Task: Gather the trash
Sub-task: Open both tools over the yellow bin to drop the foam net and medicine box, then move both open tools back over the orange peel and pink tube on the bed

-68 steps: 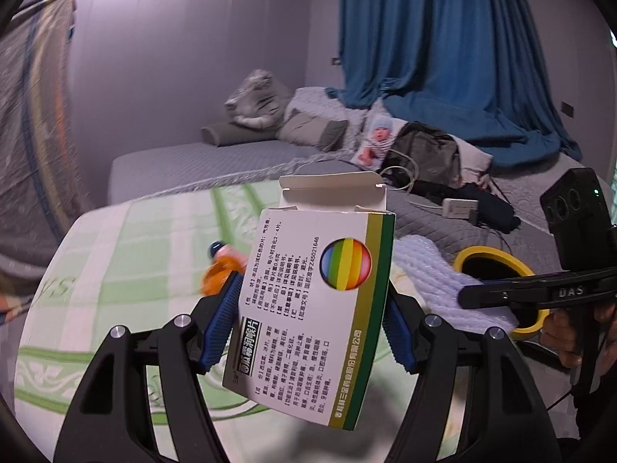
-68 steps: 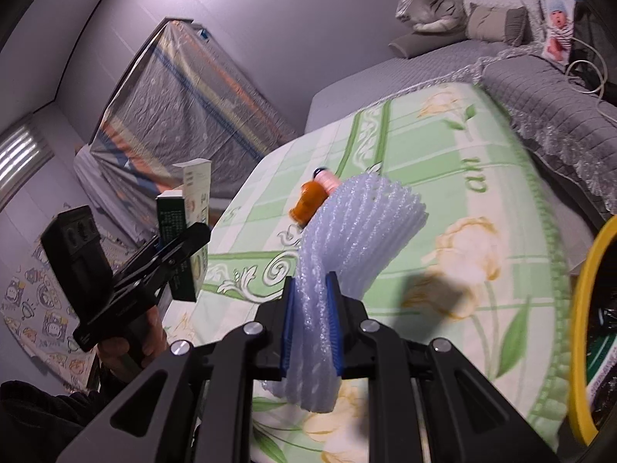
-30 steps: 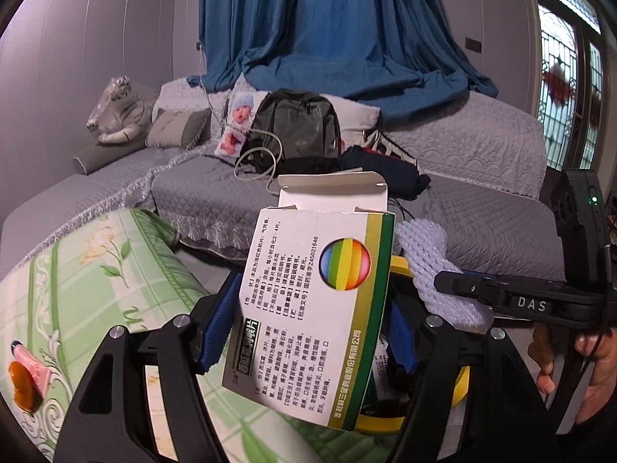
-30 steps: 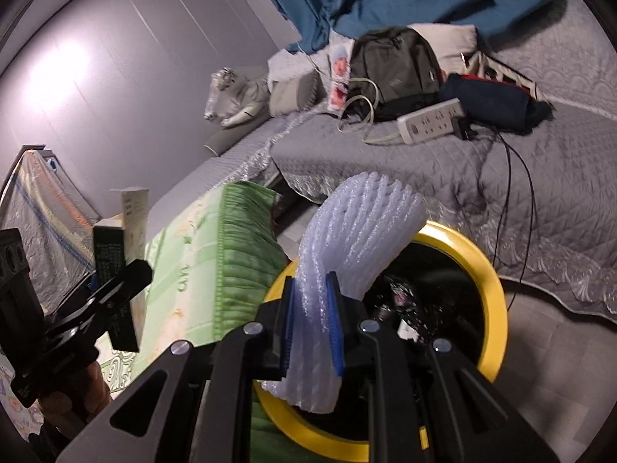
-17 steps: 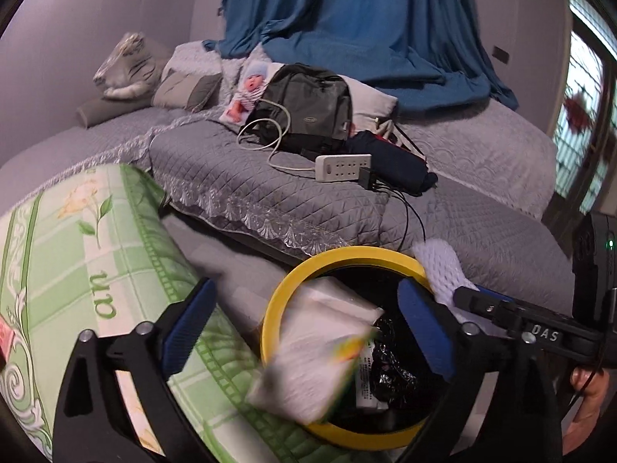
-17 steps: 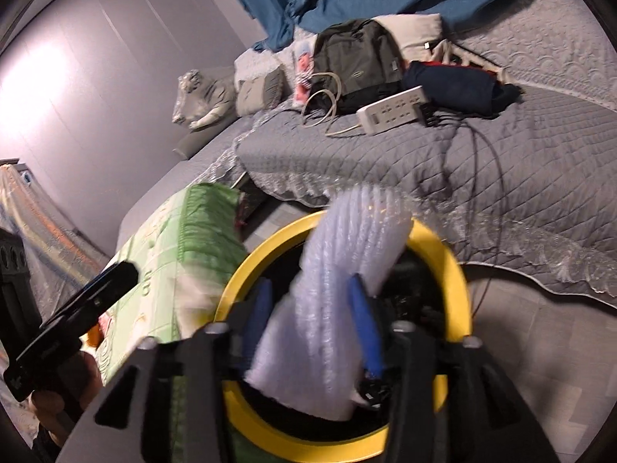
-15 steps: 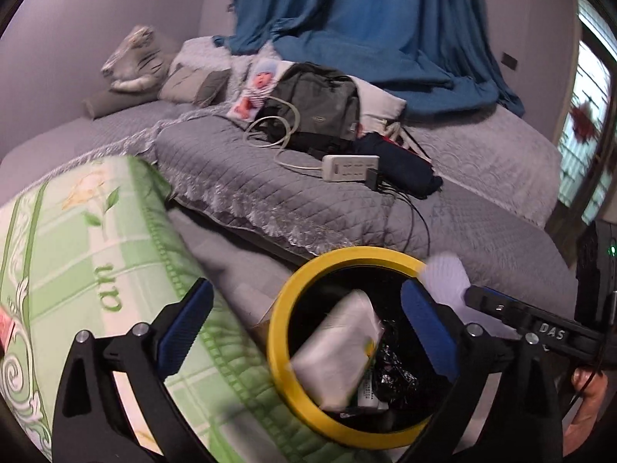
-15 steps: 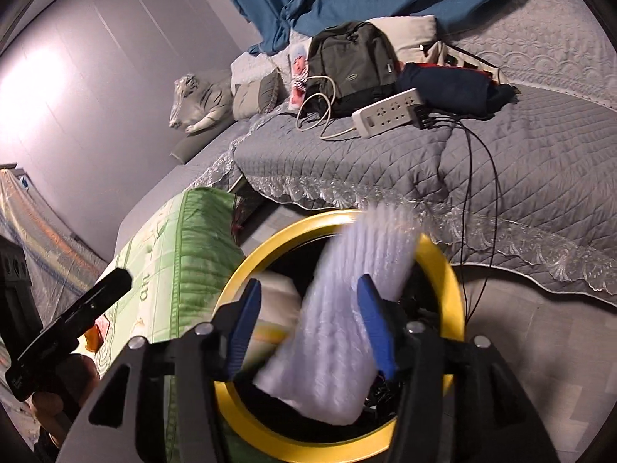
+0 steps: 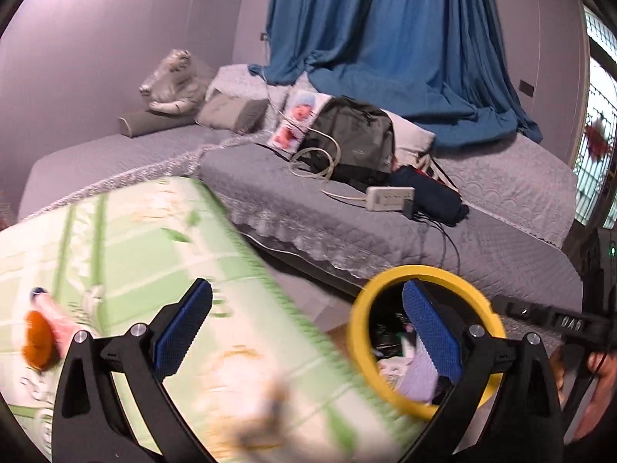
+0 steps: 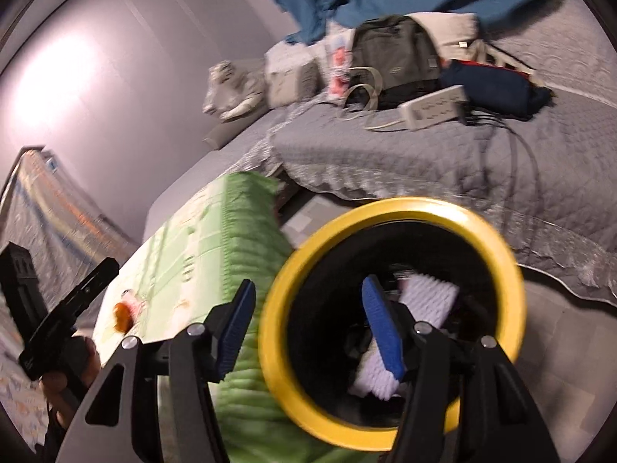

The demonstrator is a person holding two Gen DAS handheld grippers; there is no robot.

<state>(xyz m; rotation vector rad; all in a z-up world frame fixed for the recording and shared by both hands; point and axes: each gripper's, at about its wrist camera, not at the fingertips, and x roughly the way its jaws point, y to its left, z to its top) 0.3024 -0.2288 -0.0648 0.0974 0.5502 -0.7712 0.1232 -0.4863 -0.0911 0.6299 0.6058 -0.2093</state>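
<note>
A: What is seen of the two grippers at this moment?

B: The left gripper is spread as wide as it goes, and nothing is held between its blue fingers. The jaws of the right gripper are opening, about half apart; nothing is pressed by its fingers, and only the bin is seen behind them.

A: Where is the trash found?

B: A white foam net sleeve is lying inside the yellow-rimmed trash bin, on top of dark wrappers that cannot be told apart. In the left wrist view a pale piece is also seen low in the bin; it is partly hidden by the finger, so its kind cannot be told with certainty.

A: What is judged to be done, and what is left?

B: The sleeve is judged to be collected, because it is already in the bin and no gripper is touching it. One thing is left on the green flowered tabletop: a small orange and pink object, blurred, maybe a little bottle. It is lying well apart from the bin, near the left edge of the view. It is judged that this piece must be fetched next, probably by the left gripper, which is nearer to it.
</note>
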